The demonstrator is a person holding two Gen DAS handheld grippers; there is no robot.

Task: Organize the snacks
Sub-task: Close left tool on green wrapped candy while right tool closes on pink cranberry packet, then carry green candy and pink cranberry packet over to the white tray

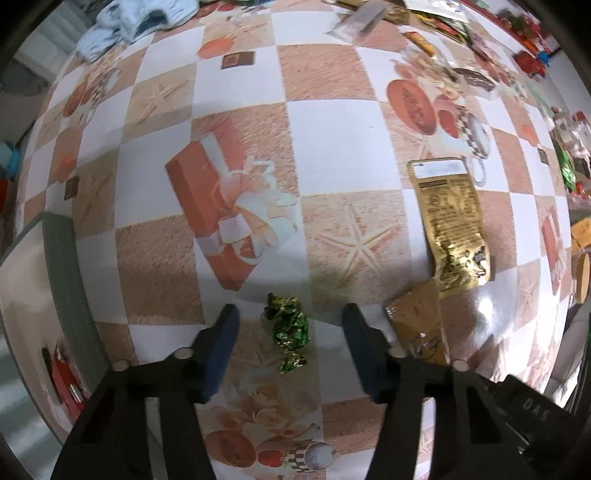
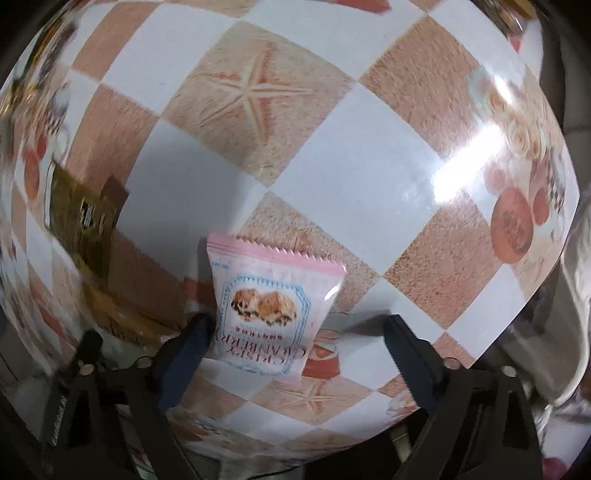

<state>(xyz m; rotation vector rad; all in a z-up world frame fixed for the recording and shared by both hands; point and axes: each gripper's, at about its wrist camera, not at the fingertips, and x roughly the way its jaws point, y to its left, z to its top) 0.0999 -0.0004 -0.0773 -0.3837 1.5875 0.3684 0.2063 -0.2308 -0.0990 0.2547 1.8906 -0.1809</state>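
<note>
A small candy in crinkled green foil (image 1: pixel 289 332) lies on the checkered tablecloth between the open fingers of my left gripper (image 1: pixel 290 314), touching neither. A gold snack packet (image 1: pixel 452 225) lies to the right, with a tan packet (image 1: pixel 419 325) just beside the right finger. In the right wrist view a pink and white cranberry snack packet (image 2: pixel 271 306) lies flat between the open fingers of my right gripper (image 2: pixel 297 321), close against the left finger (image 2: pixel 192 332). A gold packet (image 2: pixel 83 218) lies to its left.
A pile of mixed snack wrappers (image 1: pixel 443 22) sits at the far right of the table, with more red and green ones (image 1: pixel 569 162) along the right edge. A light blue cloth (image 1: pixel 136 18) lies at the far left. The table edge (image 1: pixel 55 258) runs down the left.
</note>
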